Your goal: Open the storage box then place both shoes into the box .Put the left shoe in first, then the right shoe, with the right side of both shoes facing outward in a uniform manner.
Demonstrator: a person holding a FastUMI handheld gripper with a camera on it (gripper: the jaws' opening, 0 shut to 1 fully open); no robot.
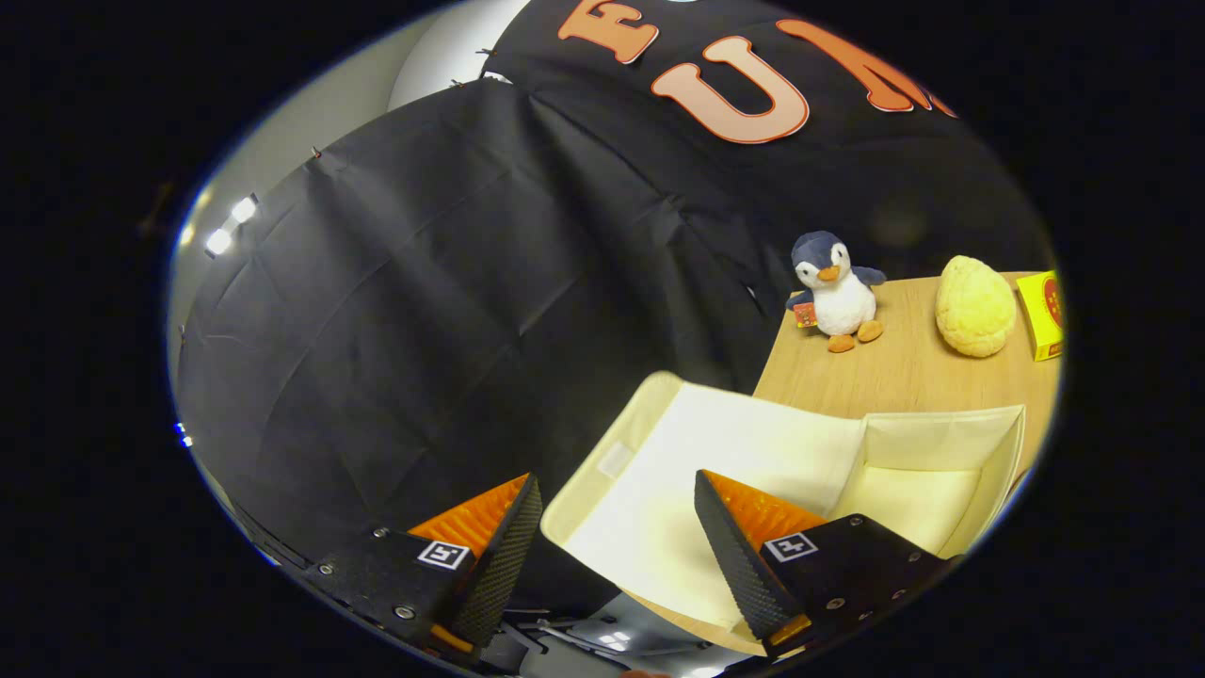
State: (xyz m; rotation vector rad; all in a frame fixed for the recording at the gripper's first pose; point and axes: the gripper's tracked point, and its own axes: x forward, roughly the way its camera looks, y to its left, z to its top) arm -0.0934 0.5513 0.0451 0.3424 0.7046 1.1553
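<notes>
A cream fabric storage box (pixel 941 443) stands open on the wooden table (pixel 894 377). Its lid (pixel 697 471) is folded back flat over the table's edge toward the black cloth wall. The box's inside looks empty where I can see it. My gripper (pixel 617 504) hangs open above the lid's free edge, with nothing between its fingers. One finger (pixel 504 546) is off the table over the dark cloth, the other finger (pixel 744 537) is over the lid.
Beyond the box on the table stand a plush penguin (pixel 836 292), a yellow bun-shaped soft toy (pixel 975 306) and a small yellow carton (pixel 1040 315). The table's edge runs just past the penguin; dark cloth drops away beside it.
</notes>
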